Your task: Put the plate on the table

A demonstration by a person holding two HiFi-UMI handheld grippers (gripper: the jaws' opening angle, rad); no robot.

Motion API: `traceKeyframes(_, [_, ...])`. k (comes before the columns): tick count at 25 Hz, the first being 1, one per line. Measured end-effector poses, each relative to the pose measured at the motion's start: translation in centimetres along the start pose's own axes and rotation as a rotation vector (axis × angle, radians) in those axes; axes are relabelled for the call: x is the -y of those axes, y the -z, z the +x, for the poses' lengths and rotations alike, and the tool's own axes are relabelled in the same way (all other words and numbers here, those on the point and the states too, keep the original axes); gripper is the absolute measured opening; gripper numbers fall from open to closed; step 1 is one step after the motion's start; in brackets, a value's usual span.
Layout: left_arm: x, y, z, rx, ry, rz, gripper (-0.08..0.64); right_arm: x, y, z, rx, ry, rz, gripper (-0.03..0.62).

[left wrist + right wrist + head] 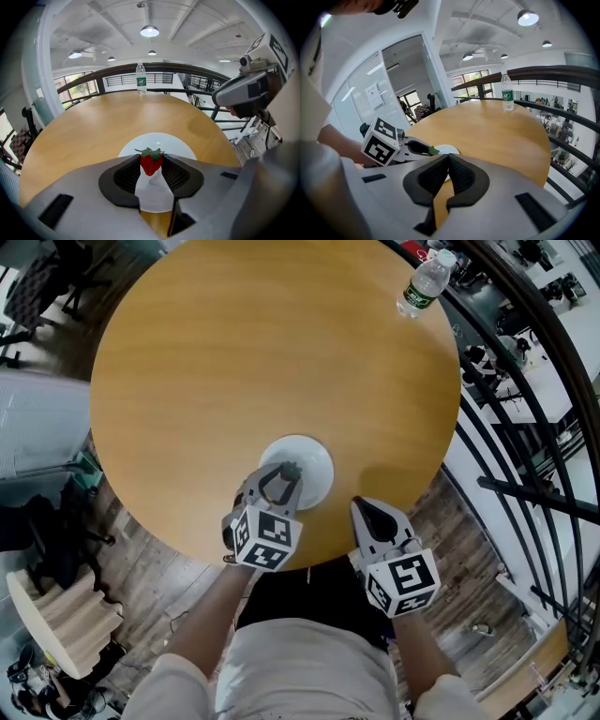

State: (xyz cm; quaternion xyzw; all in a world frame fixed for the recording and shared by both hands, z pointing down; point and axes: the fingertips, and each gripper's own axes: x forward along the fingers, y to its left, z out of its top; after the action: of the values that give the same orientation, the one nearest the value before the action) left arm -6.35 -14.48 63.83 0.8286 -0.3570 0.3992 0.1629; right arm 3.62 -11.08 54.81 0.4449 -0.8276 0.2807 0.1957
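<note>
The plate (315,463) is lying on the round wooden bench (234,352), near its close edge. The left tongs (285,469) are hanging right over it, pinching a strawberry (151,163) between their pads, with its leaves pointing up. The right tongs (447,158) are sitting just beside them at the bench's edge — pressed together, nothing between them. A water bottle (424,284) is standing well apart, at the far rim.

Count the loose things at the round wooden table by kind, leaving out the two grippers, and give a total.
Round white plate: 1
Red strawberry with green leaves: 1
Clear plastic water bottle with a green label: 1
Total: 3
</note>
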Motion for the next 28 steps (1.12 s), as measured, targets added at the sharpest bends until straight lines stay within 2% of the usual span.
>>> traceKeyframes(7, [0.4,-0.1,1.4,-0.041,0.014,0.034,0.156,0.4,0.5,0.3,-0.012,-0.002,0.02,0.02])
traceKeyframes(17, [0.5,0.5,2.4,-0.079,0.023,0.036,0.156,0.9,0.8,0.6,-0.019,-0.002,0.031,0.02])
traceKeyframes(28, [0.5,0.5,2.7,-0.088,0.019,0.047,0.169,1.1,0.6,0.9,-0.02,-0.007,0.035,0.02])
